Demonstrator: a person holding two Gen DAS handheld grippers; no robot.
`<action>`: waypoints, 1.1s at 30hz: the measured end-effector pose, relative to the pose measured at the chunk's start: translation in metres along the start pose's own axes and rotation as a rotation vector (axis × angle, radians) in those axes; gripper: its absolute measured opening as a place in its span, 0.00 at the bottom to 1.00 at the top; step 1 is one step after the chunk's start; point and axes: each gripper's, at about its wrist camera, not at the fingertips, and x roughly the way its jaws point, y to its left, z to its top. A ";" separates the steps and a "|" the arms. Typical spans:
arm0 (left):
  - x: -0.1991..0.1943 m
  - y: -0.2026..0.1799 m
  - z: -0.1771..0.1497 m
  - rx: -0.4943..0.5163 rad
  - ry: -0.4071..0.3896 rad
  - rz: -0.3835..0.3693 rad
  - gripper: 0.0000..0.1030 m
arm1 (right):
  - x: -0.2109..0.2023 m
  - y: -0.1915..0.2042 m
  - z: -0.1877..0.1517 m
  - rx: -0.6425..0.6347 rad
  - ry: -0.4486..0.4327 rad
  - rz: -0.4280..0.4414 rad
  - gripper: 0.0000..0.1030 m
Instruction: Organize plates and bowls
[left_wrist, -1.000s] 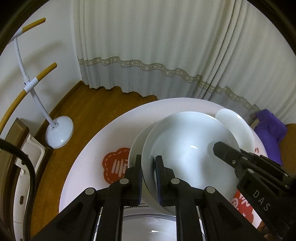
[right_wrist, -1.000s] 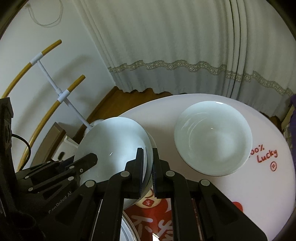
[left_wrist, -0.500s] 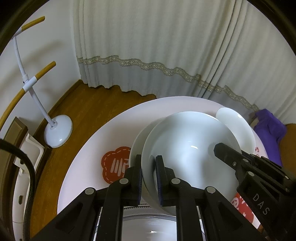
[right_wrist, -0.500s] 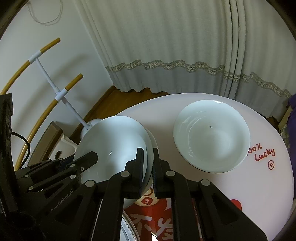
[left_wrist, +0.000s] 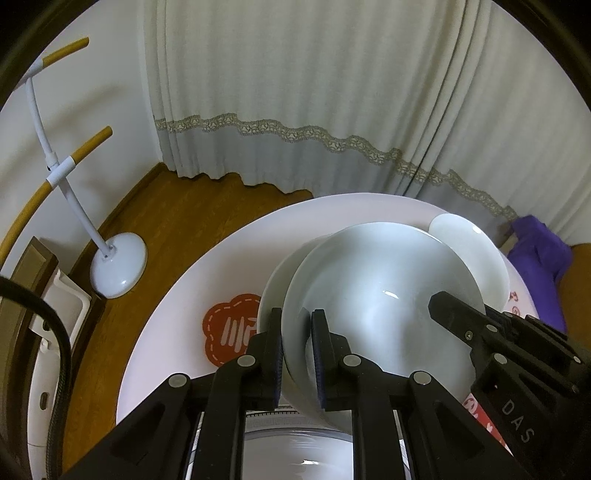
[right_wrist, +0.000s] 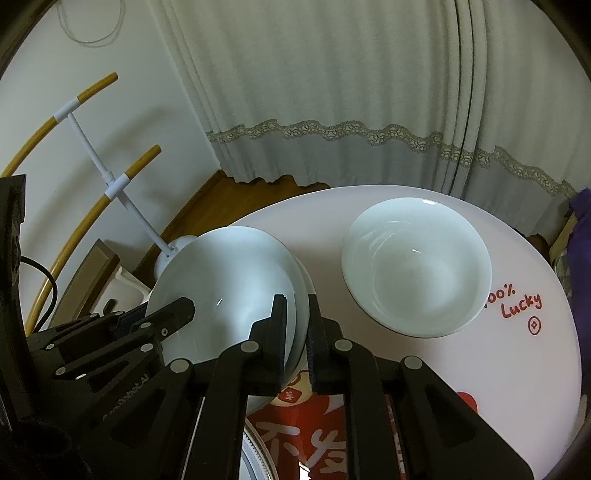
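Both hand-held grippers grip one white bowl (left_wrist: 380, 306) by opposite sides of its rim. The left hand-held gripper (left_wrist: 297, 332) is closed on the near-left rim; the right hand-held gripper (right_wrist: 295, 321) is closed on the right rim. A second white edge shows directly behind the gripped rim in both views; whether it is a second bowl nested underneath cannot be determined.

Change over the last second: slight. The bowl remains clamped by both grippers and has shifted only a little against the worktop (left_wrist: 177, 325). In the right wrist view the second bowl (right_wrist: 417, 266) sits marginally lower and larger in frame, which suggests a slow carry toward it. Judgement: the transfer step is in progress, with release not yet begun.

View differences:
- The left wrist view shows the red flower mark (left_wrist: 229, 332) on the worktop, left of the gripped bowl, and only the far edge of the second bowl behind it.
- The right wrist view shows the second bowl whole, upright and empty, apart from the gripped bowl, with the "Lucky" lettering (right_wrist: 521, 302) just beside it.
- A plate (left_wrist: 299, 458) lies beneath the grippers, mostly hidden.
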 end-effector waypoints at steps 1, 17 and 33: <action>0.000 -0.002 0.000 0.000 0.000 -0.001 0.10 | 0.000 0.000 0.000 0.000 0.003 0.000 0.10; -0.007 -0.005 -0.002 0.012 -0.008 0.005 0.09 | 0.000 -0.003 0.002 0.017 0.047 0.013 0.10; -0.011 -0.004 -0.001 0.009 -0.006 -0.002 0.09 | 0.000 -0.011 0.007 0.063 0.118 0.049 0.11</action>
